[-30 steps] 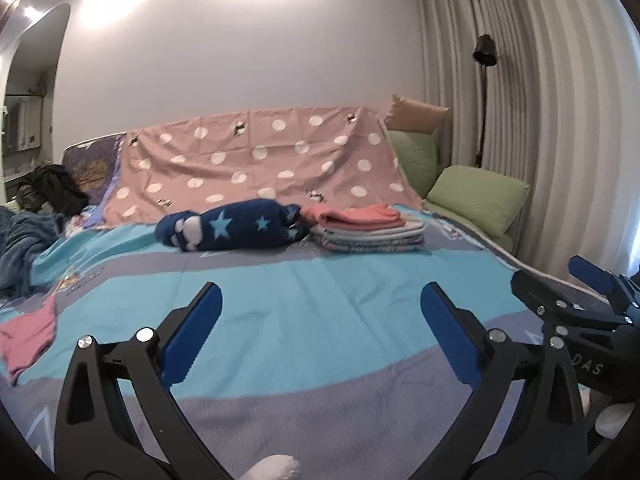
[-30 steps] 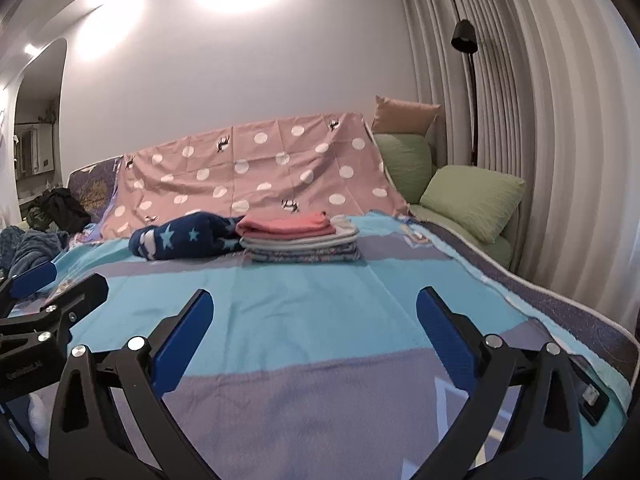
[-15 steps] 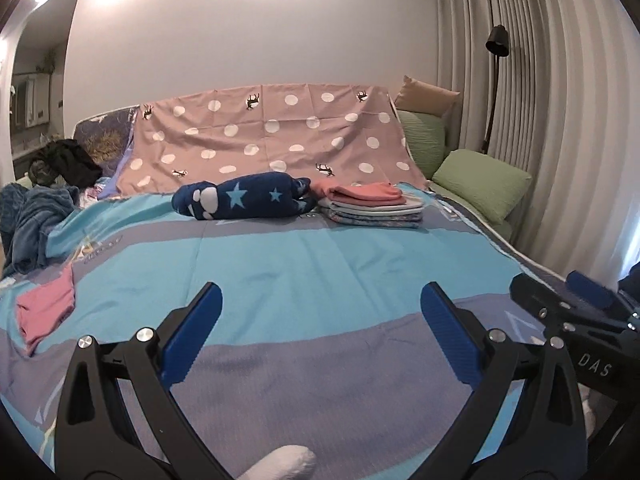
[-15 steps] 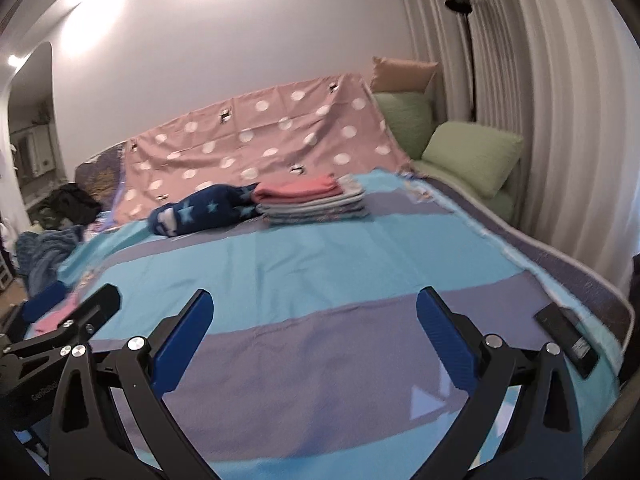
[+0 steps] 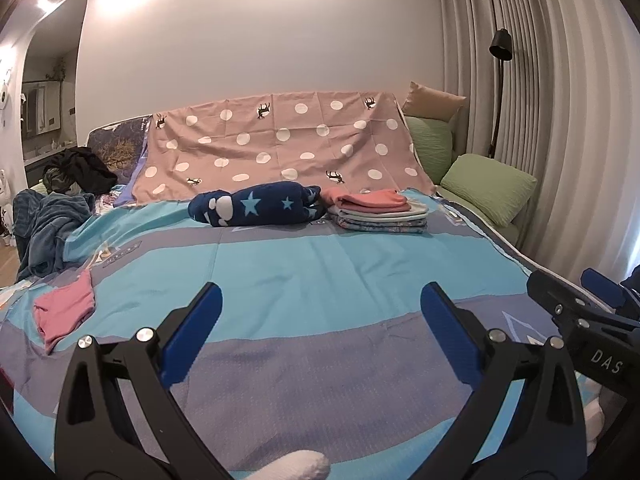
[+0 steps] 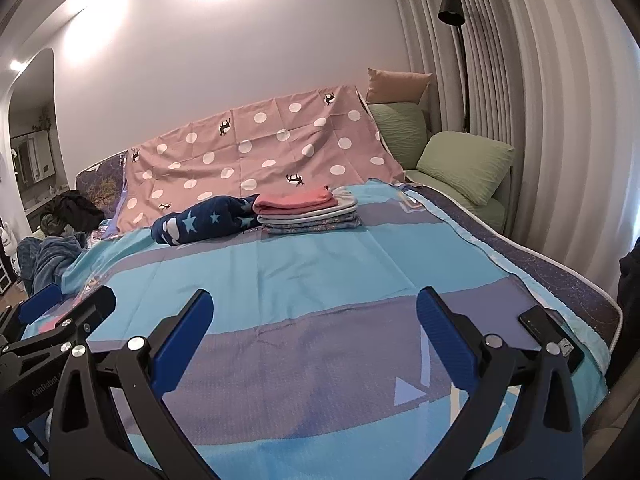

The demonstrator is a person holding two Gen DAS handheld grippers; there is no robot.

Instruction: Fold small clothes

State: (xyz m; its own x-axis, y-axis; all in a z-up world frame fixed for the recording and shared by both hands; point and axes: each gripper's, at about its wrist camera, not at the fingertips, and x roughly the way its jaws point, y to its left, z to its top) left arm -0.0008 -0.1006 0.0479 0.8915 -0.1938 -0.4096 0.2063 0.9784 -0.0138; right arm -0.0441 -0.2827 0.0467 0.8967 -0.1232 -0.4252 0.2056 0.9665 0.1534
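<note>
Both hand-held tools hover over the blue-and-grey striped bedspread (image 5: pixel 320 264) with nothing between their blue pads: the left gripper (image 5: pixel 320 328) has its jaws spread wide, and the right gripper (image 6: pixel 312 324) is equally agape. In the left wrist view, a loose pink cloth garment (image 5: pixel 64 312) lies crumpled on the bedspread at about 9 o'clock, well apart from the left gripper. Near 12 o'clock sits a neat stack of folded small clothes topped by a pink piece (image 5: pixel 376 210), touching a rolled navy fleece blanket with pale blue stars (image 5: pixel 256 206) on its 9 o'clock side. In the right wrist view a flat black remote control (image 6: pixel 550 334) rests on the bedspread near 3 o'clock, just beside the right gripper's outer finger.
</note>
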